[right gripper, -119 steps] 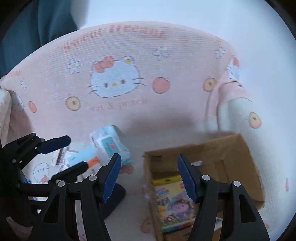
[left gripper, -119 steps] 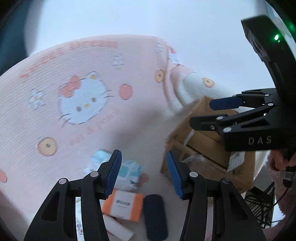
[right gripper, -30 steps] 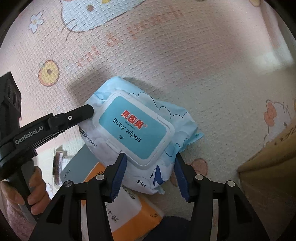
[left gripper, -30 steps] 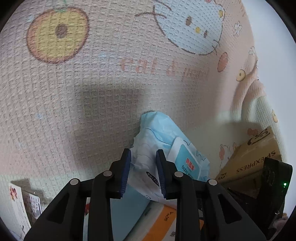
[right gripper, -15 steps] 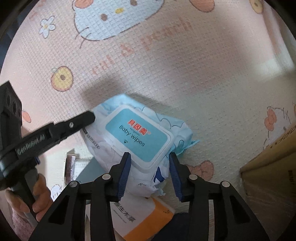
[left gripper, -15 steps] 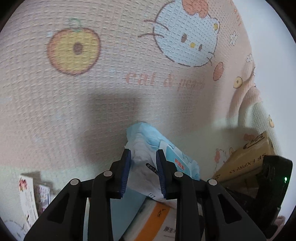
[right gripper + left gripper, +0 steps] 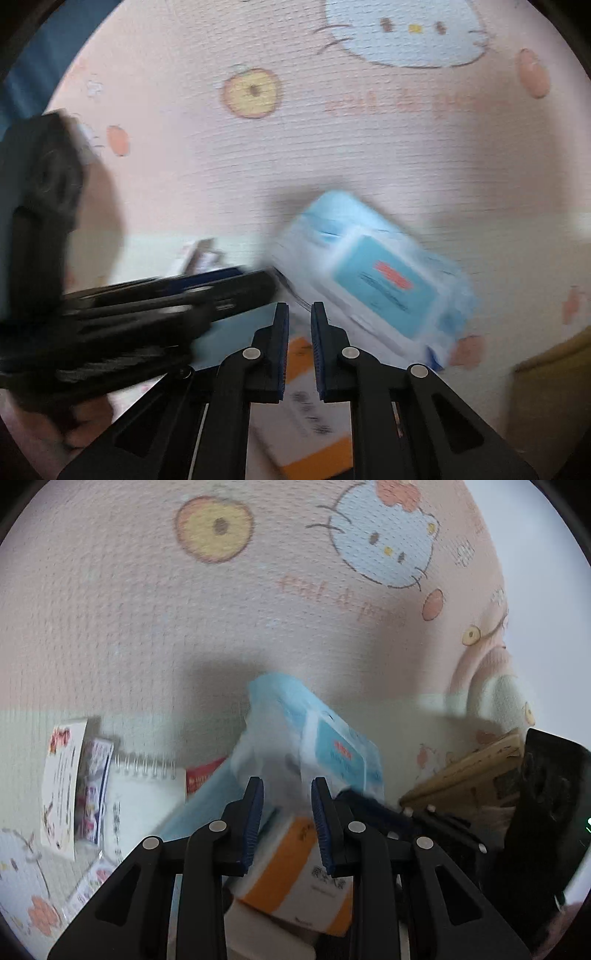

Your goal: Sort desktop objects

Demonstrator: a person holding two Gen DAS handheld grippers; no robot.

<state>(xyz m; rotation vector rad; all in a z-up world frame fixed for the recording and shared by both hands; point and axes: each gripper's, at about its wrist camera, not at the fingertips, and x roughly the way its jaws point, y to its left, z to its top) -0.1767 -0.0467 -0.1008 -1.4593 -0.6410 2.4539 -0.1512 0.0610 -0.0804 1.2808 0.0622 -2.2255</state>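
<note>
A light-blue baby wipes pack (image 7: 325, 746) hangs tilted above the pile, and my left gripper (image 7: 286, 794) is shut on its white lower end. In the right wrist view the same pack (image 7: 380, 273) lies up and right of my right gripper (image 7: 300, 310), which is shut with only a thin slit between the pads. Its tips sit at the pack's lower left edge, and blur hides whether they nip the wrapper. The left gripper (image 7: 258, 284) reaches in from the left to that corner, held by a person's hand (image 7: 85, 417).
Below the pack lie an orange-and-white tissue pack (image 7: 295, 882), a pale blue book (image 7: 199, 812), a spiral notebook (image 7: 144, 801) and printed cards (image 7: 62, 782). A cardboard box (image 7: 469, 775) stands at the right. A pink cartoon-cat blanket (image 7: 147, 609) covers the surface.
The left gripper has risen with the wipes pack, lifting it off the pile. The right gripper's jaws, wide around the pack's lower edge a second ago, have closed. Both views have pulled back.
</note>
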